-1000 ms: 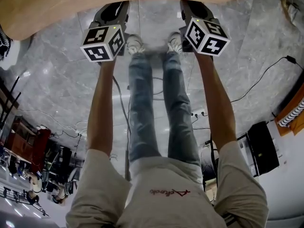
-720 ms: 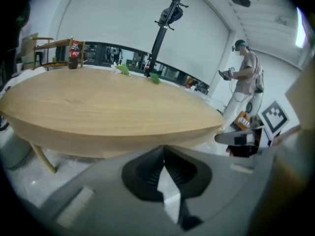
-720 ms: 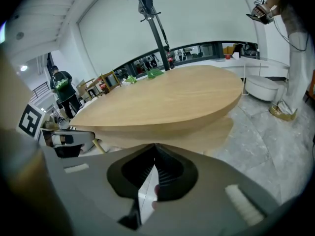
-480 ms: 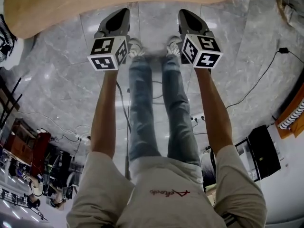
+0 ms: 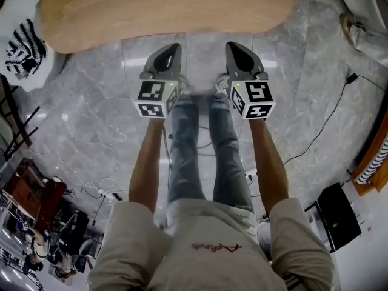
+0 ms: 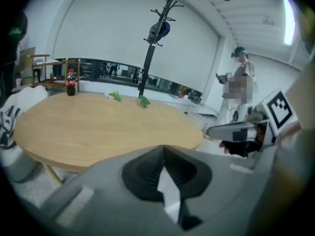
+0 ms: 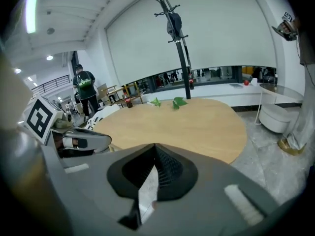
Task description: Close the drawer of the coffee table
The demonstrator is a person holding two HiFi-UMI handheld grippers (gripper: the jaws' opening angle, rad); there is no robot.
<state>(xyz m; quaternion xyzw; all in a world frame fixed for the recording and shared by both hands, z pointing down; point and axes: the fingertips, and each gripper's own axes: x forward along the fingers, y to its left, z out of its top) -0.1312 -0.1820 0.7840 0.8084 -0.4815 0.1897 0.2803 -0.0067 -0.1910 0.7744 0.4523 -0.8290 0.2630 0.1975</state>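
left hand-held gripper and right hand-held gripper both pressed together and empty, side by side over grey marble floor, near oval wooden counter edge

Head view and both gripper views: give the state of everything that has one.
left claw, shut, nothing between the jaws.
right claw, shut, nothing between the jaws.
coffee table, no open drawer showing.
cola bottle, upright.
coat stand, upright, dark item hanging.

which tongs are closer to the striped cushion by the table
Left. The left tongs sit right of the striped cushion; the right tongs lie farther right, beyond them.
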